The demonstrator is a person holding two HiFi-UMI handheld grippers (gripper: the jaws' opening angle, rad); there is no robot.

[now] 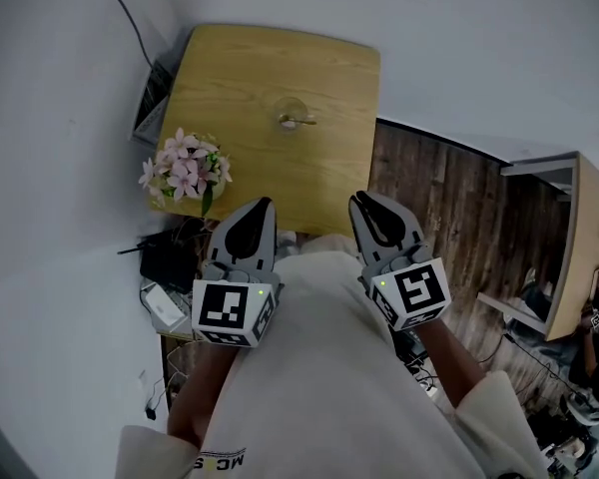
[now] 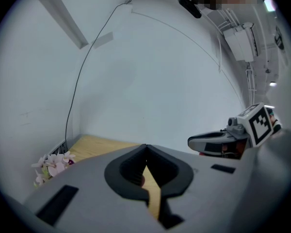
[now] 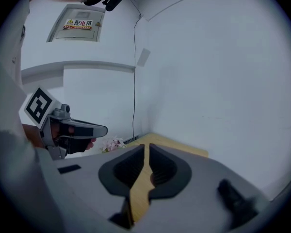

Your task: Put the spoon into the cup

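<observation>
In the head view a clear glass cup [image 1: 292, 111] stands near the middle of the yellow wooden table [image 1: 240, 78]. A small golden spoon [image 1: 301, 121] shows at the cup; whether it lies inside or beside it I cannot tell. My left gripper [image 1: 265, 206] and right gripper [image 1: 357, 200] are held close to my body, short of the table's near edge and well apart from the cup. Both are shut with nothing in them. The left gripper [image 2: 145, 147] and the right gripper [image 3: 146, 146] each show closed jaws in their own views. Neither gripper view shows cup or spoon.
A pot of pink flowers [image 1: 185, 168] stands at the table's near left corner. A grey rack [image 1: 152, 98] leans at the table's left edge. Black boxes and cables [image 1: 165, 262] lie on the floor to the left. To the right are a dark wood floor [image 1: 449, 198] and a cabinet [image 1: 589, 247].
</observation>
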